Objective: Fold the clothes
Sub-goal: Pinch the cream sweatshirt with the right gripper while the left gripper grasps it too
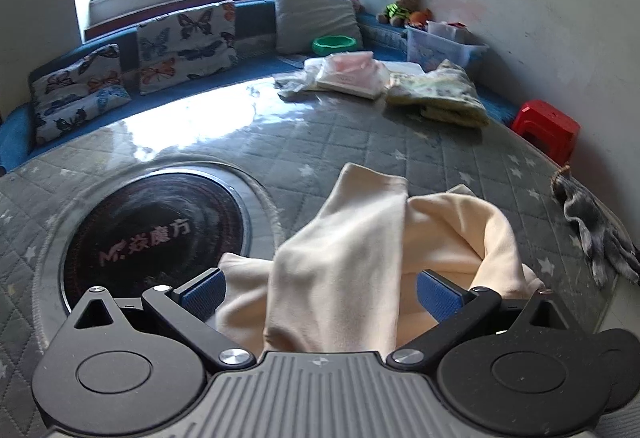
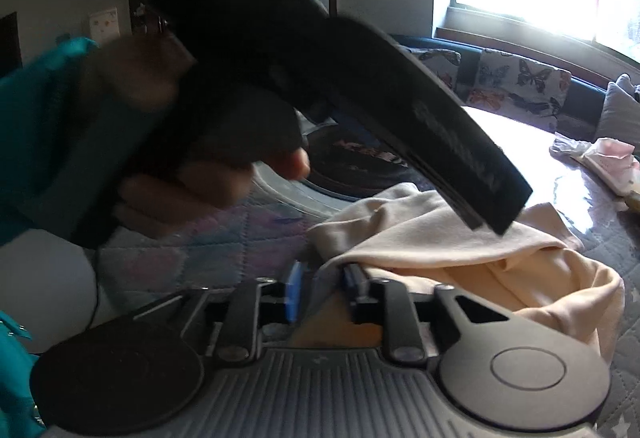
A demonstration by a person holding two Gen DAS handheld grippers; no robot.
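The left gripper (image 1: 320,294) hangs wide open over the cream garment (image 1: 360,246) near the tabletop's (image 1: 280,134) front edge, while the right gripper (image 2: 320,292) pinches its fabric.

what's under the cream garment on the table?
The cream garment lies bunched on the grey quilted table cover, beside the round black cooktop. The left gripper straddles a fold, fingers apart. Anything beneath the bunch is covered.

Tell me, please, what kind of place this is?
Probably a living or dining room in a home. A round table with a quilted cover has a built-in cooktop; a window bench holds butterfly cushions and a stuffed toy. A cream garment lies on the table.
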